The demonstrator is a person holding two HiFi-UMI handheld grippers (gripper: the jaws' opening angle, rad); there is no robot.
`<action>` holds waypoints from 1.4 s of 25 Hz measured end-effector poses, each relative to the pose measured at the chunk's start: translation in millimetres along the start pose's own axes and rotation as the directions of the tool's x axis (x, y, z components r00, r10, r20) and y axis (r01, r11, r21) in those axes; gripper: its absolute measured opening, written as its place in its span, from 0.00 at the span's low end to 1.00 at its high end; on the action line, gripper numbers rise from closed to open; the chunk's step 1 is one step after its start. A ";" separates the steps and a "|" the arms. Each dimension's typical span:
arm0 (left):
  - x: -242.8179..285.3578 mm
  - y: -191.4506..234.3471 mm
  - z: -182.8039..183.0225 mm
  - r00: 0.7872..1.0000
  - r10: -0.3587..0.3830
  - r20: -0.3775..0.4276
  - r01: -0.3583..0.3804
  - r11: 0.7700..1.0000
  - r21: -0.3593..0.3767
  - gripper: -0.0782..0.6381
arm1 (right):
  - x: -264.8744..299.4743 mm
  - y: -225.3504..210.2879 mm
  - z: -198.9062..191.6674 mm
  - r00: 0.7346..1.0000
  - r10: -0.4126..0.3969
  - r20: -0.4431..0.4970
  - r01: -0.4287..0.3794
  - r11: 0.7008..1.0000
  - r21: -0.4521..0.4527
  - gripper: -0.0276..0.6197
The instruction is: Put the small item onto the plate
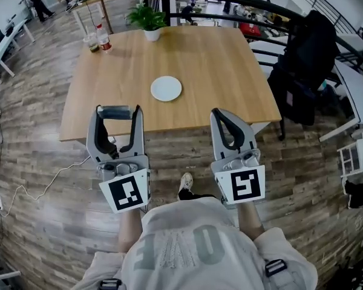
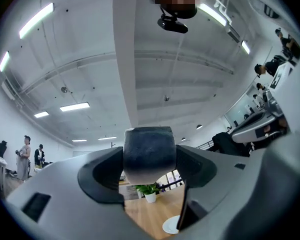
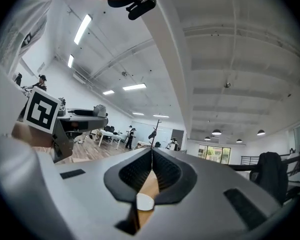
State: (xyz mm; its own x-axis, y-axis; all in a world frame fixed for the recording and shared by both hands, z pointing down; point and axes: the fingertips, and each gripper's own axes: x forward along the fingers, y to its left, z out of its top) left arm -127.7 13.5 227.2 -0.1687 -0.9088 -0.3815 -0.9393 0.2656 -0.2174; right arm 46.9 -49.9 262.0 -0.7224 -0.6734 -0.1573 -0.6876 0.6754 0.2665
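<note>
A small dark grey item (image 1: 116, 111) is held between the jaws of my left gripper (image 1: 117, 112), in the air just short of the wooden table's near edge (image 1: 169, 132). In the left gripper view the item (image 2: 150, 154) fills the gap between the jaws, with my left gripper (image 2: 150, 159) shut on it. The round white plate (image 1: 166, 89) lies on the table beyond both grippers, and part of it shows as the plate (image 2: 171, 225) low in that view. My right gripper (image 1: 220, 114) is shut with nothing in it. Its closed jaws (image 3: 151, 153) frame a sliver of the plate (image 3: 145, 202).
A potted plant (image 1: 146, 18) stands at the table's far edge, with a cup (image 1: 92, 42) and a bottle (image 1: 103, 38) at the far left corner. A black bag on a chair (image 1: 302, 71) sits right of the table. A cable (image 1: 42, 189) trails on the floor.
</note>
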 end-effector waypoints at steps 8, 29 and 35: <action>83.4 12.1 -30.2 0.997 0.059 -0.055 -0.056 0.997 0.044 0.55 | 98.6 -27.6 -34.2 0.993 0.119 -0.018 -0.117 0.989 0.093 0.07; 183.2 -11.8 -60.3 0.998 -0.043 -0.042 0.043 0.999 -0.011 0.55 | 188.8 -69.9 -38.8 0.994 0.094 0.057 -0.102 0.984 0.145 0.07; 212.3 -13.4 -51.5 0.997 -0.075 -0.015 0.075 0.997 -0.004 0.55 | 205.8 -90.2 -28.5 0.995 0.067 0.078 -0.075 0.991 0.108 0.07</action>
State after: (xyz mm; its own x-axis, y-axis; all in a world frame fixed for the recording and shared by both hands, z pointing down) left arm -166.4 -199.5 195.4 -0.1019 -0.9308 -0.3509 -0.9506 0.1951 -0.2414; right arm -37.7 -258.0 232.7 -0.7702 -0.6013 -0.2126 -0.6353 0.7526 0.1733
